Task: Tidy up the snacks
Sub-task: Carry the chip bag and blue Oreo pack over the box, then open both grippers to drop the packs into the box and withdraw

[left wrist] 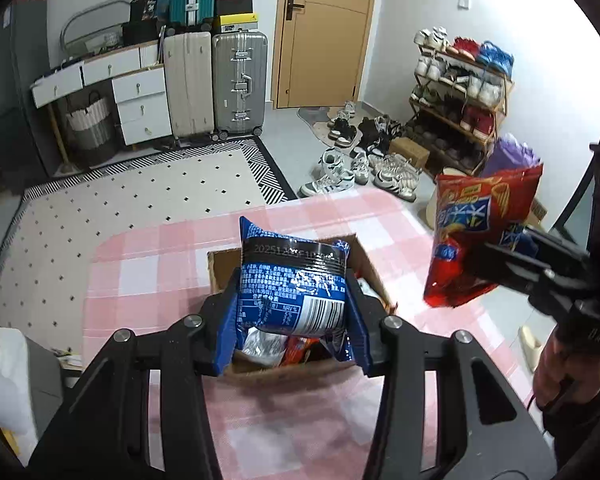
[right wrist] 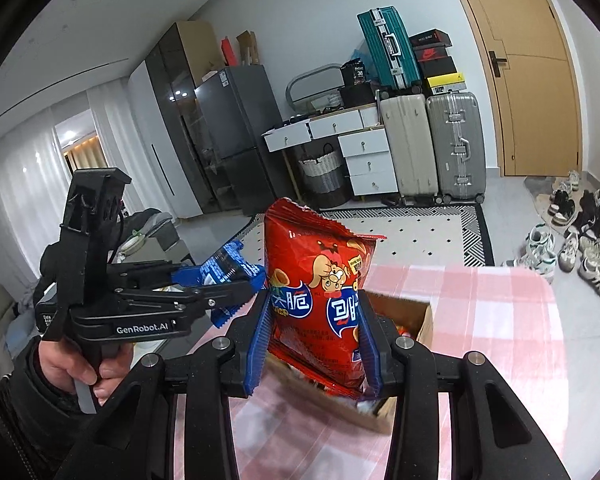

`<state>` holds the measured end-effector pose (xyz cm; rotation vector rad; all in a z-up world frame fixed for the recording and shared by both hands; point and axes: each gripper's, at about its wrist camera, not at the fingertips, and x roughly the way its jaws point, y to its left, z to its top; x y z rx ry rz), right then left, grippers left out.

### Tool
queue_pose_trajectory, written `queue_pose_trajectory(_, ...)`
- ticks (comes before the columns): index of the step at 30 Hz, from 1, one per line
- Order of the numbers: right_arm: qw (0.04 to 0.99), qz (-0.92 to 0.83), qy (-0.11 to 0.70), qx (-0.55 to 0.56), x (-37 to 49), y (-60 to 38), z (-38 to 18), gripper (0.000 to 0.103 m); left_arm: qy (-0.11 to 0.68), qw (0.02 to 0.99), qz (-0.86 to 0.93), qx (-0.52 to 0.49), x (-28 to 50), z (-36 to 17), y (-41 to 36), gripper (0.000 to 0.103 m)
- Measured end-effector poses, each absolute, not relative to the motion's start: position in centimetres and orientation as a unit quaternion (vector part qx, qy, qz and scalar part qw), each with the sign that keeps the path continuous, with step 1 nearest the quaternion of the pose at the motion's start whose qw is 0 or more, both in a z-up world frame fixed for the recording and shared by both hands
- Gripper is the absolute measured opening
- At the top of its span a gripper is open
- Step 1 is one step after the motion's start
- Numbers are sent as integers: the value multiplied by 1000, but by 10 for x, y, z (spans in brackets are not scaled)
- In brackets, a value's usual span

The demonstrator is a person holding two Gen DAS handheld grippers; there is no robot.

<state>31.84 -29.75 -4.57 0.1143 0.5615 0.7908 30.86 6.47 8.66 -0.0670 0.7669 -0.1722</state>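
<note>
My left gripper (left wrist: 292,292) is shut on a blue snack packet (left wrist: 292,280), held in the air above an open cardboard box (left wrist: 376,276) on the pink checked table (left wrist: 148,256). More snack packets (left wrist: 268,346) lie inside the box. My right gripper (right wrist: 314,316) is shut on a red snack bag (right wrist: 320,300), lifted above the same cardboard box (right wrist: 416,316). In the left wrist view the red snack bag (left wrist: 476,236) hangs at the right in the right gripper (left wrist: 500,264). The right wrist view shows the left gripper (right wrist: 244,280) with the blue packet (right wrist: 228,268) at the left.
The pink checked table (right wrist: 480,320) ends ahead, above a patterned rug (left wrist: 140,196). Suitcases (left wrist: 216,84), white drawers (left wrist: 140,100) and a shoe rack (left wrist: 460,100) with several loose shoes stand along the far wall. A person's hand (right wrist: 72,368) grips the left tool's handle.
</note>
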Motion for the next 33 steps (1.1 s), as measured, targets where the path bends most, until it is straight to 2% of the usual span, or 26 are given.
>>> queue_pose_trajectory(7, 881, 374, 284, 51, 353, -278, -49, 40, 389, 916, -89, -49, 355, 70, 70, 43)
queue_pose_trajectory(20, 879, 349, 324, 21, 398, -245, -107, 40, 439, 890, -90, -87, 410, -17, 83, 43)
queue_pose_trajectory(22, 877, 347, 332, 21, 405, -242, -116, 40, 444, 887, -92, -89, 414, -26, 82, 47)
queue_pose_trajectory(23, 876, 346, 336, 21, 409, -241, -120, 42, 447, 886, -90, -90, 416, -30, 81, 50)
queue_pose_trajectory(25, 874, 347, 341, 13, 412, -239, -126, 51, 451, 884, -80, -89, 420, -37, 83, 58)
queue_pose_trajectory(27, 879, 338, 336, 9, 412, -239, -129, 68, 450, 884, -85, -91, 419, -39, 84, 66)
queue_pose_trajectory(33, 886, 340, 316, 19, 407, -252, -121, 68, 432, 897, -65, -69, 405, -34, 83, 66)
